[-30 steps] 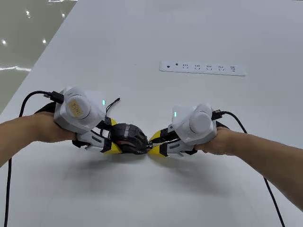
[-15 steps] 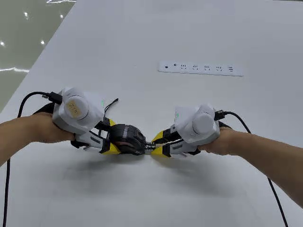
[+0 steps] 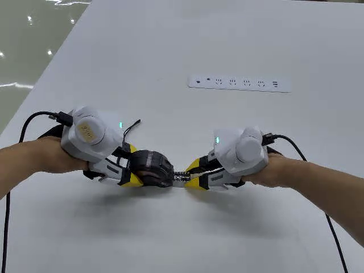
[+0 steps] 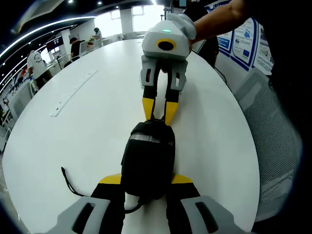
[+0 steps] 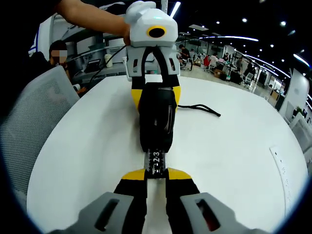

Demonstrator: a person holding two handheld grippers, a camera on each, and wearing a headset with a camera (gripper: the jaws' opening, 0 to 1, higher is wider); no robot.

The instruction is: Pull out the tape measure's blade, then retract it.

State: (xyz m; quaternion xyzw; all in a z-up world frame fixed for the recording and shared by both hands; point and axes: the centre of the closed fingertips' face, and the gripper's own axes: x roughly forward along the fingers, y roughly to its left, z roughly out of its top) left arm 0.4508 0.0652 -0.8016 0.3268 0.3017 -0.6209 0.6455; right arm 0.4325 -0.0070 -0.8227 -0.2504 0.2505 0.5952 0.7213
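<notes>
A black tape measure [image 3: 152, 168] rests on the white table, with my left gripper [image 3: 134, 170] shut around its case [image 4: 147, 158]. A short stretch of blade [image 5: 156, 162] with black numbers sticks out of the case [image 5: 155, 114]. My right gripper [image 3: 191, 174] is shut on the blade's tip [image 3: 181, 177], its yellow fingertips [image 5: 134, 176] pinched either side. In the left gripper view the right gripper [image 4: 157, 111] faces me just beyond the case. The tape's black wrist strap [image 5: 199, 109] trails on the table.
A white power strip [image 3: 239, 83] lies flat at the far middle of the table [image 3: 170, 51]. Black cables [image 3: 28, 126] run back from both grippers along the person's arms. The table's left edge drops to a glossy floor [image 3: 23, 51].
My right gripper has drawn away to the right, and a short length of blade now shows between it and the case. The left gripper has stayed put.
</notes>
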